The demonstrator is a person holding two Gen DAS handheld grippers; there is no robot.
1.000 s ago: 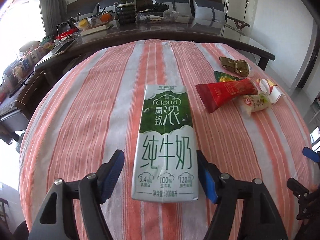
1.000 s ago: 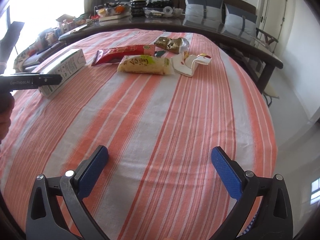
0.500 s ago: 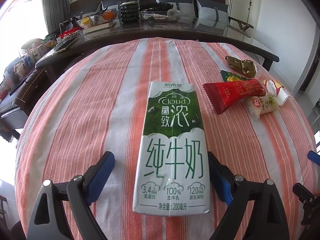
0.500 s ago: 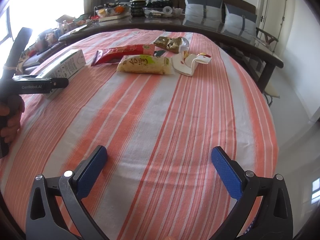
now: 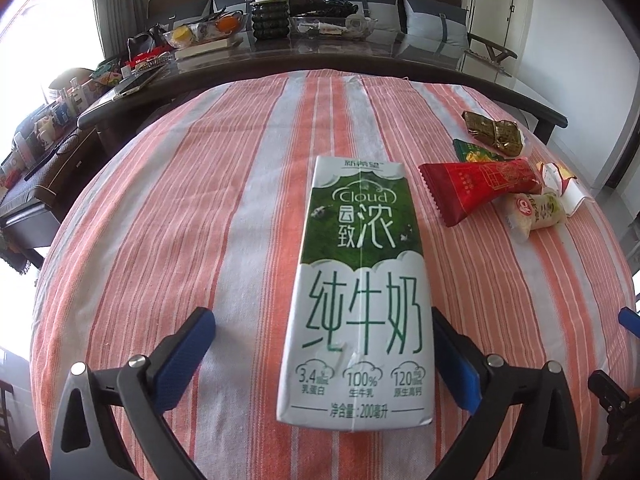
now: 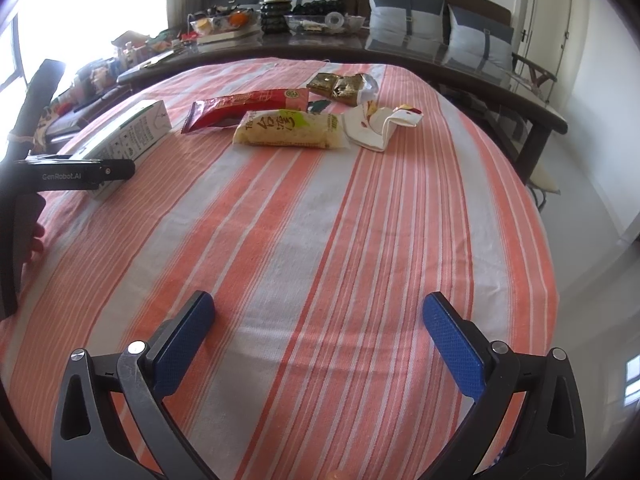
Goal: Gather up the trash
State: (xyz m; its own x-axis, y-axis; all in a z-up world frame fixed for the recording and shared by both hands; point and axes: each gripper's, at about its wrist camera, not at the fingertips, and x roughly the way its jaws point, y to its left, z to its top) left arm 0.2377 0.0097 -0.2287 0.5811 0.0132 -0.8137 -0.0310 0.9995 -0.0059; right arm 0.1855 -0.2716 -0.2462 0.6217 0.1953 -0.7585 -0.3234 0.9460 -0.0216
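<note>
Left gripper (image 5: 320, 354), jaws just opening wide, w/ carton (image 5: 358, 276) between at 12, long axis 12–6, ungripped; right gripper (image 6: 318, 340) open, farther.

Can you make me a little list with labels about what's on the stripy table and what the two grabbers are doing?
table: round, striped cloth
milk carton: lying flat between the left gripper's fingers, which have just been opening and stand apart from it
right gripper: open, nothing between its fingers
red wrapper: beside the carton
pale snack bag: in front of the red wrapper, right wrist view
gold packets: farther back
</note>
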